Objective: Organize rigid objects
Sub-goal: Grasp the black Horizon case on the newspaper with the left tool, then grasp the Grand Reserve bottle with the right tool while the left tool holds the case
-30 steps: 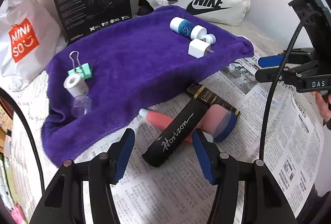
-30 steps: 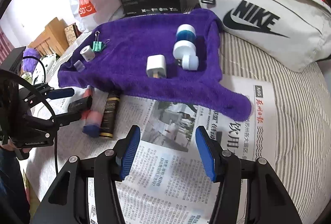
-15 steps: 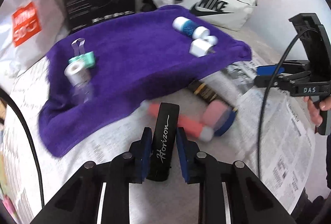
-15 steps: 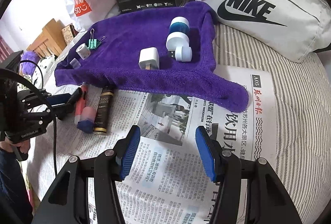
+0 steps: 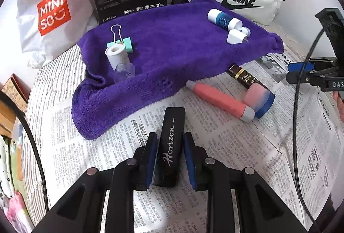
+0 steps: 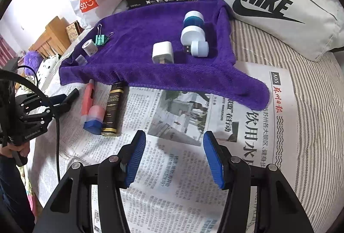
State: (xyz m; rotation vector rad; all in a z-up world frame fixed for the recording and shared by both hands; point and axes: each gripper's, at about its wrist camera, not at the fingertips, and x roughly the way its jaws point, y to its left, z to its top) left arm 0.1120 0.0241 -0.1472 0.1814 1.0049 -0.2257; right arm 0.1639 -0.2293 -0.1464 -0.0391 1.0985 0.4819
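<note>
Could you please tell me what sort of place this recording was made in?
Probably a bedroom: the work surface looks like a bed with a striped sheet, and a Nike bag and a Miniso shopping bag lean against the wall.

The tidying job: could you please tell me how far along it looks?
Done: the clip, roll, bottle and plug lie on the towel. In hand: the left gripper clamps the black case. Left: the pink tube and brown tube on the newspaper.

The black "Horizon" case (image 5: 171,144) lies lengthwise on the newspaper (image 5: 225,147), just below the purple towel (image 5: 163,54), clamped between blue pads.
</note>
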